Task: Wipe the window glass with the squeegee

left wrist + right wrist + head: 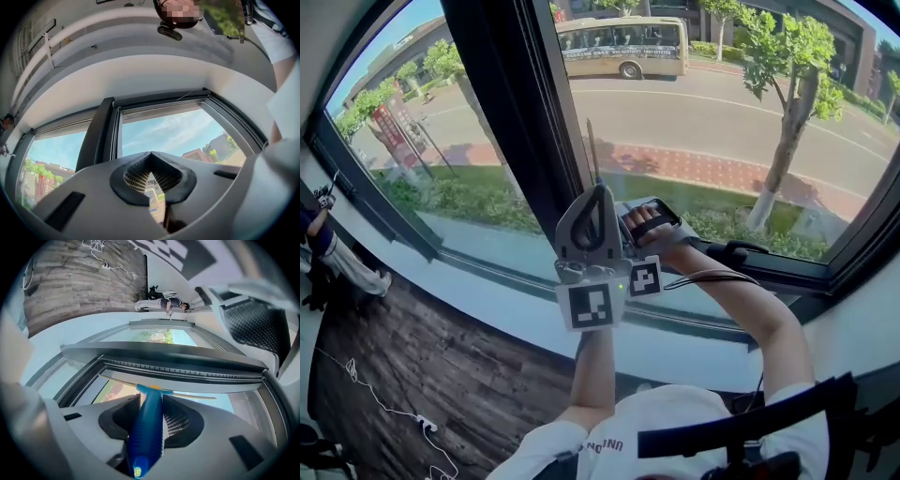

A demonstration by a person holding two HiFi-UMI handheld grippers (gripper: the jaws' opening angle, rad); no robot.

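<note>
The squeegee has a blue handle and a thin pale blade that lies along the dark window frame. My right gripper is shut on that handle. In the head view the right gripper is up at the lower left of the right window pane, and the thin squeegee blade stands edge-on beside the dark mullion. My left gripper sits just in front of it, pointing up, jaws shut with nothing between them. The left gripper faces the glass and sky.
A white sill runs under the window. Below it is dark wood floor with a white cable. A person stands at the far left. Outside are a road, a bus and a tree.
</note>
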